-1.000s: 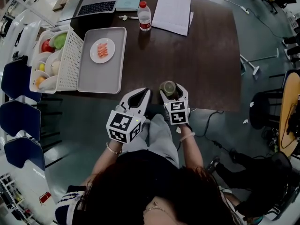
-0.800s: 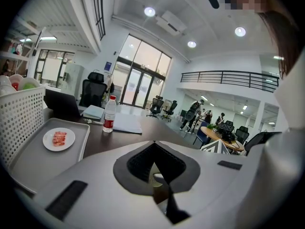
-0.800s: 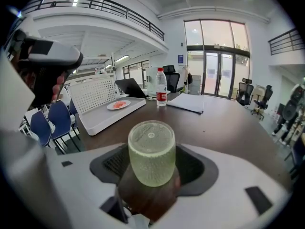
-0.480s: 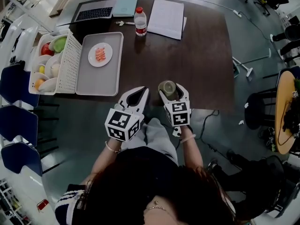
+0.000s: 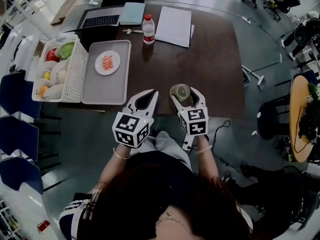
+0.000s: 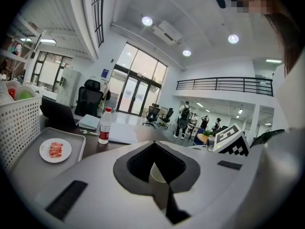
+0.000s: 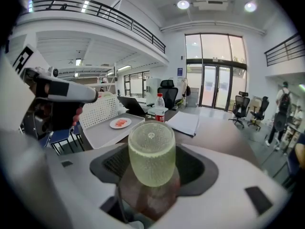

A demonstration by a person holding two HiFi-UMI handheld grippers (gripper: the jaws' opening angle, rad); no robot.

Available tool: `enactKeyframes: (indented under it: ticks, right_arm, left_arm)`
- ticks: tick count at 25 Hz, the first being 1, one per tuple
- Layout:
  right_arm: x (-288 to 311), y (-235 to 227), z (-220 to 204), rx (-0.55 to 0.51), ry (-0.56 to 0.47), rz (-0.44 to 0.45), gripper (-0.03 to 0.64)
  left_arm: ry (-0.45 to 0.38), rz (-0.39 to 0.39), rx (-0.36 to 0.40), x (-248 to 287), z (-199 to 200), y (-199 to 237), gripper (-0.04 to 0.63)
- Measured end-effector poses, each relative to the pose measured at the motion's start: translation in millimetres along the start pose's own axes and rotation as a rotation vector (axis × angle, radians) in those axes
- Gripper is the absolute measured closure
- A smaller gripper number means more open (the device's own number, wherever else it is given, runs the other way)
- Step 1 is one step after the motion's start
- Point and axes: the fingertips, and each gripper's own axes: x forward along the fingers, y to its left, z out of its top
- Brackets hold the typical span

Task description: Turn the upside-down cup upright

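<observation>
Grips cup (image 5: 180, 93) in right gripper (image 5: 184, 90), jaws pressed on its sides. Holds it base up, mouth down, at near edge of table (image 5: 220, 69). Carries left gripper (image 5: 146, 95) just beside, at cup's left, jaws together on nothing. Leaves farther back a tray (image 5: 100, 86) with a plate (image 5: 107, 63), a basket (image 5: 70, 69) touching tray's left side, then bottle (image 5: 148, 30), papers (image 5: 173, 26) and laptop (image 5: 102, 20) along far edge.

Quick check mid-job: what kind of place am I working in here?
Likely an open-plan office: an open grey laptop on the dark wooden table, black swivel chairs, a railed mezzanine.
</observation>
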Motion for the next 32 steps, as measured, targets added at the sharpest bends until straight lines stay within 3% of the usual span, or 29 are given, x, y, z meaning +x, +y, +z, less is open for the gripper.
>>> enactKeyframes:
  ticks: [10, 17, 32]
  right_arm:
    - [-40, 0, 53, -0.009, -0.122, -0.019, 0.302]
    - [-52, -4, 62, 0.008, -0.154, -0.023, 0.301]
    - [-74, -2, 59, 0.3, -0.258, 0.133, 0.302]
  left_arm:
    - [-0.052, -0.015, 0.018, 0, 19, -3, 0.594]
    - [-0.069, -0.034, 0.035, 5, 27, -12, 0.594]
    - [-0.084, -0.03, 0.027, 3, 25, -14, 0.594]
